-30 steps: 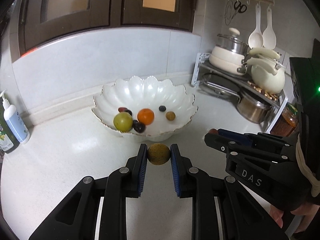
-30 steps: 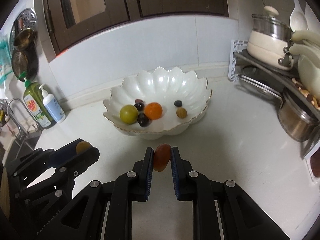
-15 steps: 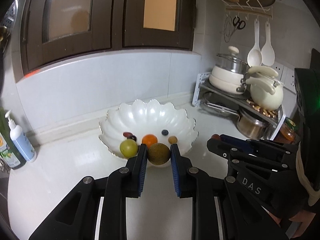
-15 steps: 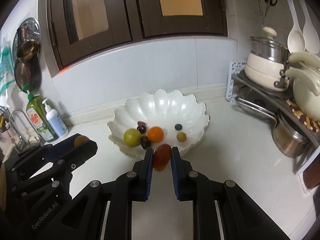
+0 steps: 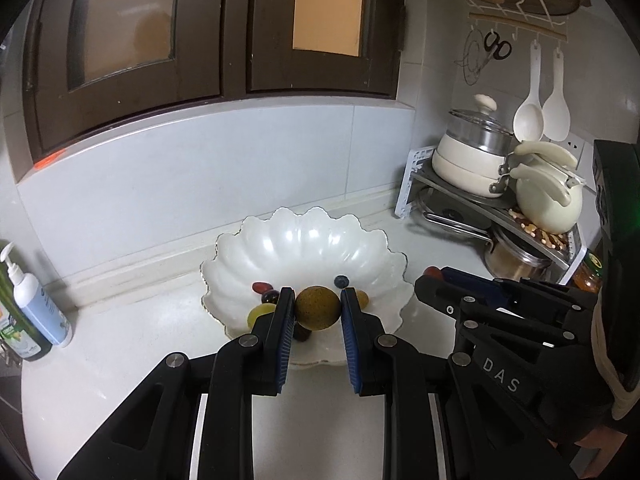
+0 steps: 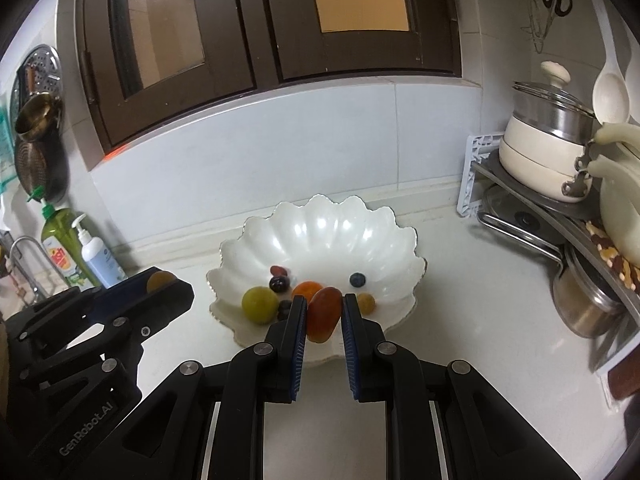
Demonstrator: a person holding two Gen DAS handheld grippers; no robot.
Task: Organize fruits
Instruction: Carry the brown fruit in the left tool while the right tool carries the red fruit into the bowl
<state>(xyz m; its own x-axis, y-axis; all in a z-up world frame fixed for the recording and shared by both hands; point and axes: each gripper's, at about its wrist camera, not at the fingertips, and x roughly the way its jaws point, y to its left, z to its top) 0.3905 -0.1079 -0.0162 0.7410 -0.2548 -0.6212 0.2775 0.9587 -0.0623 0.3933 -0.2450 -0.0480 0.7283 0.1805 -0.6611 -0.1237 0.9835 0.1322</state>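
round matte fruit [image 5: 317,308] above scalloped glossy bowl [image 5: 304,236]

Dim, cool indoor light in both views; soft glare spots sit on the white bowl [image 6: 320,236] at centre, and the desk [image 6: 460,312] shines faintly; heavy fisheye bending curves the cabinets along the top; black vignette fills the corners; focus reasonably sharp throughout.
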